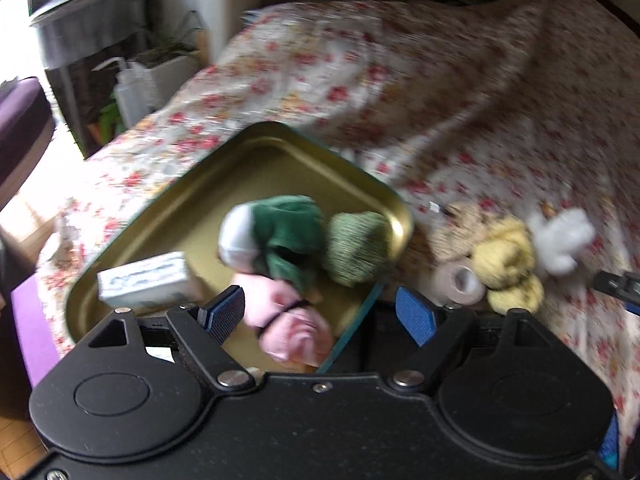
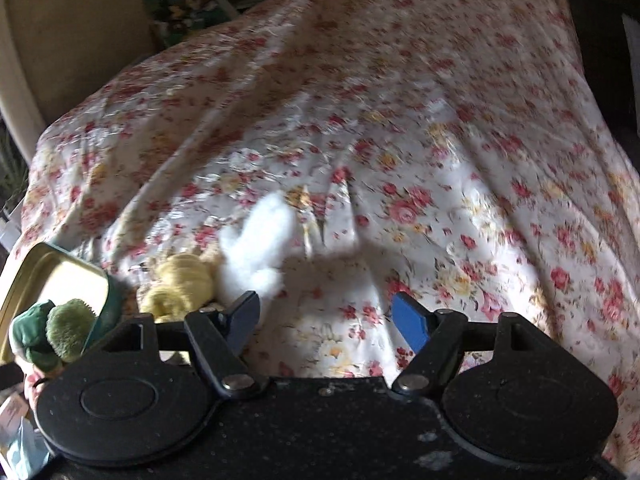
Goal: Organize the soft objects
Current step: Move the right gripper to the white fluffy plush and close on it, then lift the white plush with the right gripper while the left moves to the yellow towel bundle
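Gold tin [image 1: 168, 216]: sits on the flowered bedspread [image 1: 460, 92], lid off, and it is the landmark for everything here.
Inside the tin: a green-and-white plush [image 1: 280, 232] lies mid-tin, a fuzzy green ball [image 1: 358, 248] is pressed against the tin's right wall, and a pink bundle [image 1: 292, 320] tied with a dark band lies at the near edge.
Also in the tin: a small white box [image 1: 148, 280] rests in the near left corner.
Just outside the tin's right wall: a roll of beige tape [image 1: 460, 284], a tan fuzzy piece [image 1: 460, 228] behind it, then a yellow plush [image 1: 504, 256], all bunched close together.
Farther right of the tin: a white fluffy toy [image 1: 560, 236] lies beside the yellow plush, seemingly touching it.
Left gripper [image 1: 320, 316]: hangs over the tin's near edge, jaws spread wide, the pink bundle lying below between them, pads not pressing on it, nothing held.
Right gripper [image 2: 326, 322]: hovers over bare bedspread to the right of the tin, jaws apart and holding nothing, the white fluffy toy just ahead of its left finger.
Picture quality: both views are blurred.
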Demonstrator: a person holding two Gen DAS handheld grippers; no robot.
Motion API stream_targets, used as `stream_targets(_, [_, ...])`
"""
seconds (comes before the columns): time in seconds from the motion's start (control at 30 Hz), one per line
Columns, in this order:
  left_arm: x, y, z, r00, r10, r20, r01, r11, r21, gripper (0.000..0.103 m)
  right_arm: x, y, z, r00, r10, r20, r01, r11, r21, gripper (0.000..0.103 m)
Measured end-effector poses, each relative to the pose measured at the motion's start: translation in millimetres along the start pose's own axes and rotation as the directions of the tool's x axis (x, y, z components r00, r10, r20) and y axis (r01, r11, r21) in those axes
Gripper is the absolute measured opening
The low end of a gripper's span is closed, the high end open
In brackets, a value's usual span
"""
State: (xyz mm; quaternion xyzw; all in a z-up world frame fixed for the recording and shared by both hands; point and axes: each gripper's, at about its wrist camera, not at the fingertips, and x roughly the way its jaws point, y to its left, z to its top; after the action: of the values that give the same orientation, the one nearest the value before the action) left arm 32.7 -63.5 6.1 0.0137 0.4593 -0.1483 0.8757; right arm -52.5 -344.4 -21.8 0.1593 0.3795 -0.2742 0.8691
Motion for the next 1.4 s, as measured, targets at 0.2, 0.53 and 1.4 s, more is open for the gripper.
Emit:
stream_targets(0.2, [3.9, -12.6, -3.3, 0.999, -0.045, -0.025, 0.046, 0.998, 0.039, 0.079, 21.9, 1.1, 1.1, 0.999, 0.039, -0.013, -0.039, 0.997, 0.060, 0.074])
stream_targets(0.53, [4.7, -20.1, -5.8, 0.998, -0.053, -0.017, 0.054, 0.996, 0.071, 0.079, 72.7, 38.9, 16.2, 0.995, 0.099, -0.030, -0.095, 0.989, 0.114, 0.071])
stream_targets(1.4, [7.8, -46.5, -12.1, 0.995, -0.098, -0.027, 0.101, 0.982, 0.163, 0.079, 24.6, -49.4, -58.7, 0.969, 0.067, 0.240, -0.148, 0.929, 0.339, 0.023])
